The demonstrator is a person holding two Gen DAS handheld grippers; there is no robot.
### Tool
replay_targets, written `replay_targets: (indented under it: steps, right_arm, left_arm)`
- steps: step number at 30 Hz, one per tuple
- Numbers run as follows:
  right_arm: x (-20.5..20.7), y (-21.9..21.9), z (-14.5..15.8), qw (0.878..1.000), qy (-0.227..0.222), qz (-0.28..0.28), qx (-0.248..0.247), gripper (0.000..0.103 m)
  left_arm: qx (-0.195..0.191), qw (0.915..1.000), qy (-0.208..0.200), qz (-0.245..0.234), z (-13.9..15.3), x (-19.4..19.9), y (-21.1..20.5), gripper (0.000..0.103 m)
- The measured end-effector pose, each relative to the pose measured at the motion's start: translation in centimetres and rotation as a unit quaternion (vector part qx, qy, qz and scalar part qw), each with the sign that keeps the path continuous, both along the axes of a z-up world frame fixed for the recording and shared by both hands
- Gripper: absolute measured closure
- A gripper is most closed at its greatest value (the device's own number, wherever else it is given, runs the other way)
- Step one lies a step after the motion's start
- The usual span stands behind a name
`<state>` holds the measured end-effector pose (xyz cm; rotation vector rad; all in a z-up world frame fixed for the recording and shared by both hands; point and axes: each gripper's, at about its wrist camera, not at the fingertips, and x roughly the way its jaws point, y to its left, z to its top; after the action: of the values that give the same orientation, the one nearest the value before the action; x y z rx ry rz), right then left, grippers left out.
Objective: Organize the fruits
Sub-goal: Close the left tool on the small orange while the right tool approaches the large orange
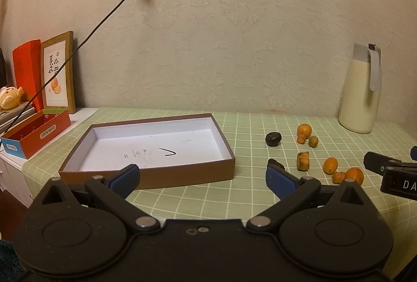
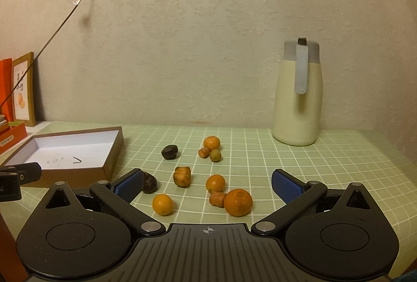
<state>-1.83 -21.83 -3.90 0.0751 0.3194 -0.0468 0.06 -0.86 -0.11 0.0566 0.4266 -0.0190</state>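
The right gripper [image 2: 207,184] hangs with jaws wide and empty over the near fruits; the left gripper [image 1: 202,179] is just as wide, in front of the brown box [image 1: 166,172]. Nearest lies the large mandarin [image 2: 238,202], touching a carrot stub [image 2: 217,198]. It looks light, round and soft-skinned, likely to roll, so a gentle hold across its widest middle suits. The other small fruits lie scattered on the green checked worktop [image 2: 286,164], right of the empty box.
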Motion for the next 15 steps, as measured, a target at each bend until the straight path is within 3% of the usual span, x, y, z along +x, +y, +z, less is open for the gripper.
replay_targets:
  steps: [10,15]
  right_arm:
    - [-0.2,-1.2,-0.3,1.0,0.002,-0.011,0.01,0.0]
    - [0.1,-2.5,-0.7,0.999,0.02,-0.01,0.044,0.0]
  left_arm:
    - [0.01,0.9998,0.006,-0.017,-0.5,0.0,-1.3,0.006]
    - [0.013,0.9992,0.016,-0.033,-1.0,0.2,-2.3,0.006]
